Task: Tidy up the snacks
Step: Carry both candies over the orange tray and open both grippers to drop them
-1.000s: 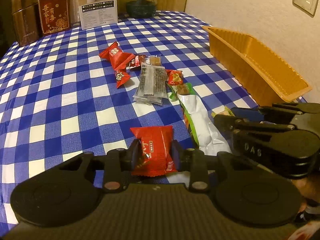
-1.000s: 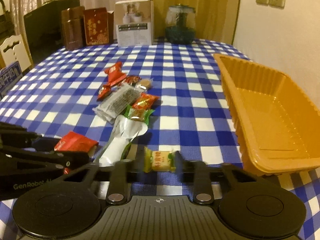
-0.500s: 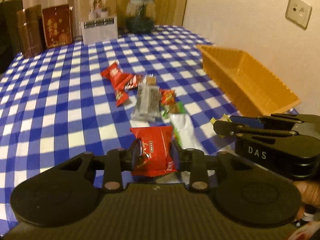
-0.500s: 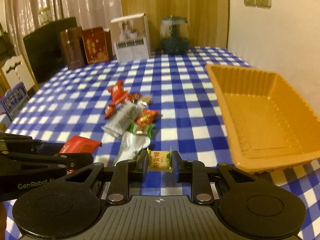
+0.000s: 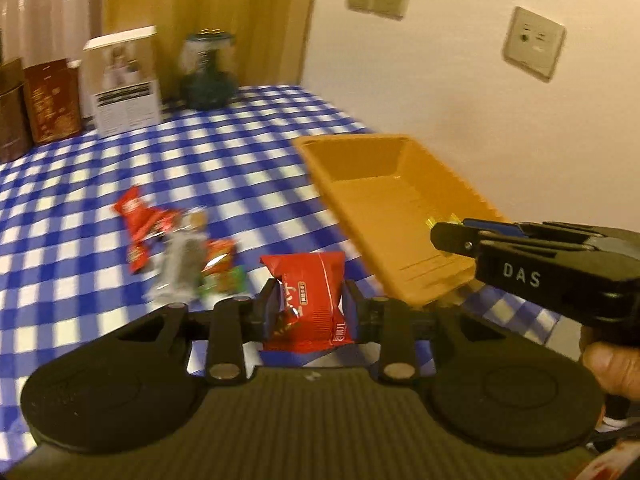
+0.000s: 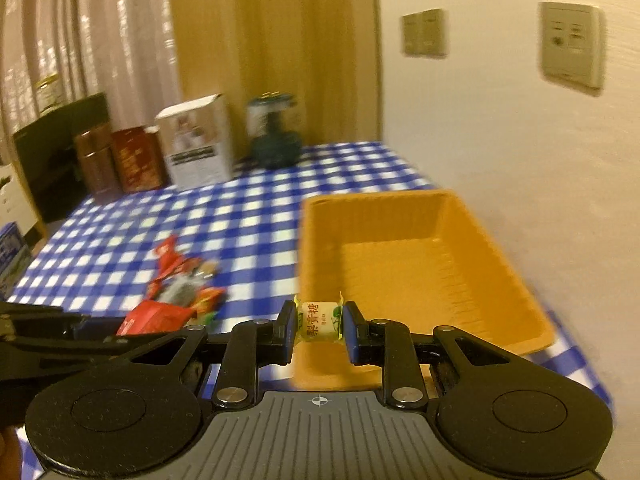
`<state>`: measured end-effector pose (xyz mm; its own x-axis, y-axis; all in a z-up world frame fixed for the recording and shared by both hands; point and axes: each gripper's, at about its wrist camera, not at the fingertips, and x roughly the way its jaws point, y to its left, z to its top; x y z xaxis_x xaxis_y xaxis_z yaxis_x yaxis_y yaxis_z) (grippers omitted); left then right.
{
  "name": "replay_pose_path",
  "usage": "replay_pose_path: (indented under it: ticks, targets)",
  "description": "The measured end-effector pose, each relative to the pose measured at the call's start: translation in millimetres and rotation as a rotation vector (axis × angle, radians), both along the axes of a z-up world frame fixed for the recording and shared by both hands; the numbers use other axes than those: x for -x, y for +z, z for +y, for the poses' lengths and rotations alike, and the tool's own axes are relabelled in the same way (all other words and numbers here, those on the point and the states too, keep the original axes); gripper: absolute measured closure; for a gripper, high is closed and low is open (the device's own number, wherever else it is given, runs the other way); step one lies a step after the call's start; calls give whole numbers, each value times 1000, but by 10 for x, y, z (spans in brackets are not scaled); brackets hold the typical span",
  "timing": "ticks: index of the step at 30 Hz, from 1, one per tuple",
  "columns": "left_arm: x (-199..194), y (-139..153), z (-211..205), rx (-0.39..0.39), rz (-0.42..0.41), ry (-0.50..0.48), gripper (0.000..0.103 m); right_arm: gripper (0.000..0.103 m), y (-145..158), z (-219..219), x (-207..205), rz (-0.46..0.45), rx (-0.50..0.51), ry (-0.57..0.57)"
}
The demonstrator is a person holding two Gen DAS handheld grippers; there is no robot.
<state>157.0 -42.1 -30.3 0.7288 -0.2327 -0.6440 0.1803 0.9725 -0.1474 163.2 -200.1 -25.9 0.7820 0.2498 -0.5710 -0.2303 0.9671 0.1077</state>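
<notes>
My left gripper [image 5: 310, 304] is shut on a red snack packet [image 5: 310, 300] and holds it above the blue checked tablecloth, left of the orange tray [image 5: 384, 204]. My right gripper [image 6: 319, 324] is shut on a small yellow-green candy [image 6: 319, 322] and holds it over the near rim of the orange tray [image 6: 420, 264]. The right gripper also shows in the left wrist view [image 5: 440, 236], over the tray's near end. A pile of loose snacks [image 5: 180, 244] lies on the cloth, also in the right wrist view [image 6: 182, 284].
Brown and red tins [image 6: 120, 160], a white box [image 6: 196, 144] and a dark green jar [image 6: 274, 136] stand at the table's far edge. The wall with sockets [image 6: 570, 46] runs along the right, just behind the tray.
Both grippers have risen from the table with their snacks and moved right toward the tray. The right gripper now holds the candy over the tray's near rim.
</notes>
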Motion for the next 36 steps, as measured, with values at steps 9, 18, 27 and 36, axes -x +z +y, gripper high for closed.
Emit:
replay_pose_path:
  ticks: [9, 18, 27, 36]
  targets:
    - [-378, -55, -589, 29, 1, -80, 73, 78, -3, -675, -281, 14, -52, -121]
    - [-651, -259, -885, 9, 17, -119, 60, 78, -128, -1002, -470, 54, -95, -167]
    - [-520, -215, -728, -3, -18, -76, 59, 78, -150, -1013, -520, 72, -131, -166]
    - [-419, -129, -557, 4, -24, -35, 58, 28, -177, -921, -607, 100, -155, -150]
